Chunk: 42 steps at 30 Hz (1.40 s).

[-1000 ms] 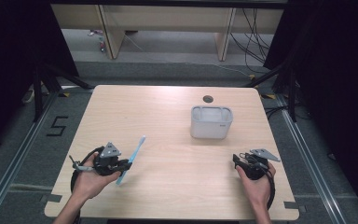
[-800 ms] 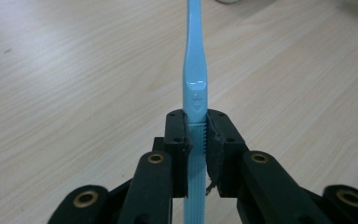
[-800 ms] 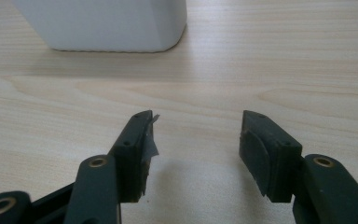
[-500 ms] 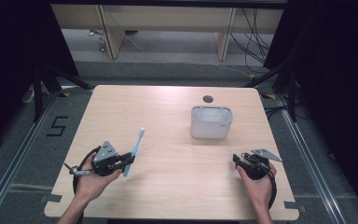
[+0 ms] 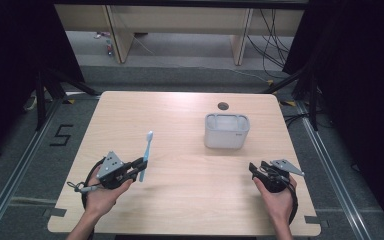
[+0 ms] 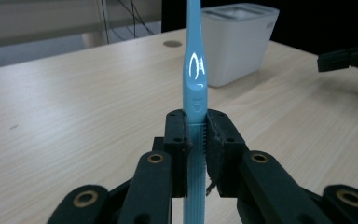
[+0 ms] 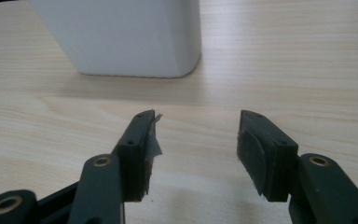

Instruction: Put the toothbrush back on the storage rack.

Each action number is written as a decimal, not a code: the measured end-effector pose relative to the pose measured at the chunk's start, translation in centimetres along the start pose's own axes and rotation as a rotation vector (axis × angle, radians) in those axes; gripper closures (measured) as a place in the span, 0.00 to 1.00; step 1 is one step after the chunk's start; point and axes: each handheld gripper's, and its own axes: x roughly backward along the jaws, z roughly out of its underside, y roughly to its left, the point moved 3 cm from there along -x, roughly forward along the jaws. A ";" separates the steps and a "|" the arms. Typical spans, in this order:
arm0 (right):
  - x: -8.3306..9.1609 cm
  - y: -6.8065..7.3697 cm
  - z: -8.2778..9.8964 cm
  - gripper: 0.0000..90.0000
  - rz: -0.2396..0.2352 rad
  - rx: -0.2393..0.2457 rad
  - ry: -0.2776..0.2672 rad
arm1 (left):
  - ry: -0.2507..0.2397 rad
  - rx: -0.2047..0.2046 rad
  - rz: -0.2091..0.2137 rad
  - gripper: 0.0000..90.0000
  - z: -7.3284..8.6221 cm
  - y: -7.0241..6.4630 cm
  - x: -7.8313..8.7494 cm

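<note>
Toothbrush (image 5: 146, 154) — now steeper, nearly upright

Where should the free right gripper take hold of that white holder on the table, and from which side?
Grip the white holder across its narrower depth, one wall per finger, coming down from above. Its top is open and it stands upright, and the right gripper is already open nearby.

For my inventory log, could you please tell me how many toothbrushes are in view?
1: a blue toothbrush clamped in the left gripper above the table's near left; the white holder's inside isn't fully visible, so more could hide there.
</note>
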 end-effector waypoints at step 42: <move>1.0 11.0 -3.4 0.63 -0.300 0.070 -0.110 | -0.087 -0.061 0.105 0.87 -1.0 -4.0 -4.1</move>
